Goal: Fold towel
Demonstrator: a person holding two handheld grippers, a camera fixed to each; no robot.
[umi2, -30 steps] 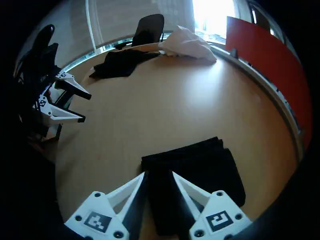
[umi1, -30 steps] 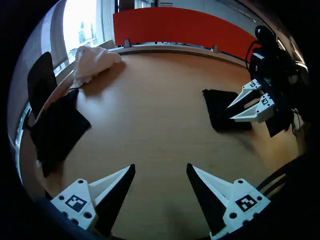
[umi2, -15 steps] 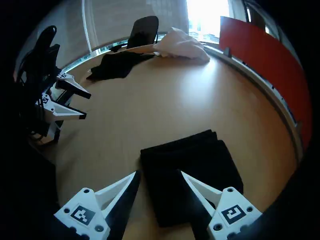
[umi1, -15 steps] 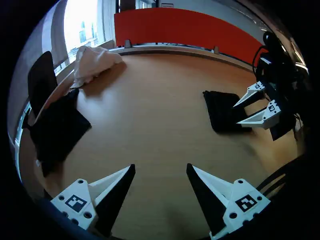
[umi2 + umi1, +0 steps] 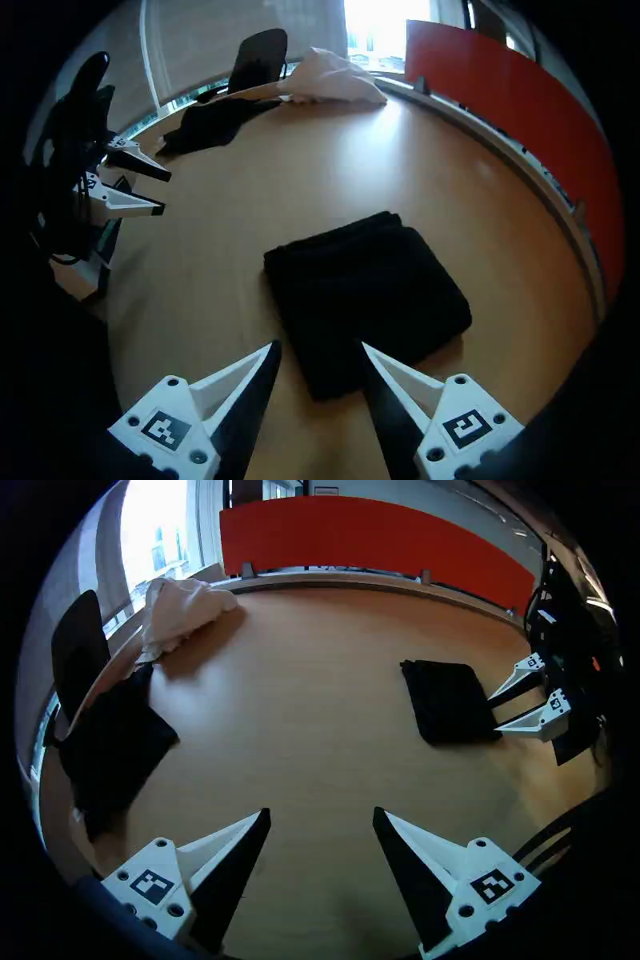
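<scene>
A black towel lies folded into a thick rectangle on the wooden table, just beyond my right gripper, which stands open with nothing between its fingers. In the left gripper view the same folded towel sits at the right of the table, with the right gripper next to its right edge and apart from it. My left gripper is open over bare wood, far from the towel. From the right gripper view the left gripper appears at the far left.
A crumpled black cloth lies at the table's left edge, and a pale pink cloth is heaped at the far corner. A dark chair stands beyond the left edge. A red partition runs behind the table.
My right gripper let go of the folded towel, opened, and drew back from it. The towel now lies free on the table. The left gripper has hardly moved.
</scene>
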